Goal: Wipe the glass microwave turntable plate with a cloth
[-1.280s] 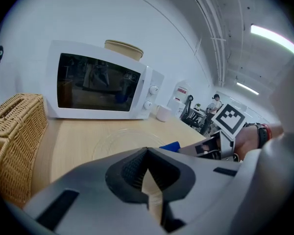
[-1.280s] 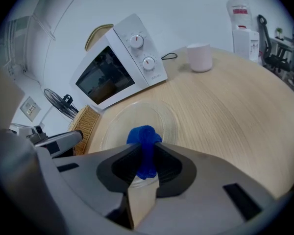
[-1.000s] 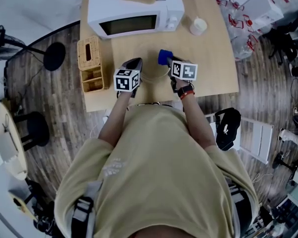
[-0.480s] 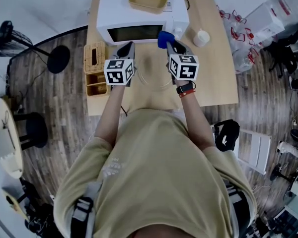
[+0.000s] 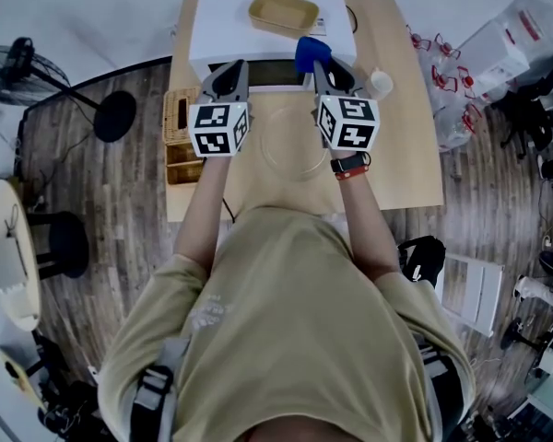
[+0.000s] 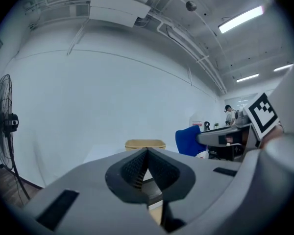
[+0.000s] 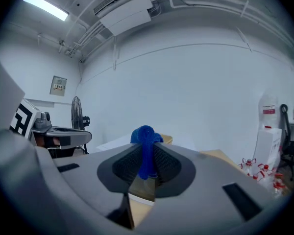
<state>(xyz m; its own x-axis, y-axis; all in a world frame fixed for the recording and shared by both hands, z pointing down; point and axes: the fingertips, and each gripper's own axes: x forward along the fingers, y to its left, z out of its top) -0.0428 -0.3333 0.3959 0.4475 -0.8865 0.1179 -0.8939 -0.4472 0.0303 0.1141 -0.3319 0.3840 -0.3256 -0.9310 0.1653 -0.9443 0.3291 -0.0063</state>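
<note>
The glass turntable plate (image 5: pixel 290 155) lies flat on the wooden table (image 5: pixel 405 155), in front of the white microwave (image 5: pixel 258 26). Both grippers are held up above it, side by side, pointing over the microwave toward the wall. My right gripper (image 5: pixel 324 70) is shut on a bunched blue cloth (image 5: pixel 309 53); in the right gripper view the cloth (image 7: pixel 146 153) sticks up between the jaws. My left gripper (image 5: pixel 230 72) is shut with nothing in it, its jaws (image 6: pixel 147 155) pressed together. Neither gripper touches the plate.
A tan basket (image 5: pixel 284 12) sits on top of the microwave. A wicker box (image 5: pixel 177 122) stands at the table's left edge and a white cup (image 5: pixel 381 83) at the right of the microwave. A floor fan (image 6: pixel 2 124) stands off to the left.
Both grippers have risen from just over the plate and moved forward toward the microwave. The right one kept hold of the blue cloth.
</note>
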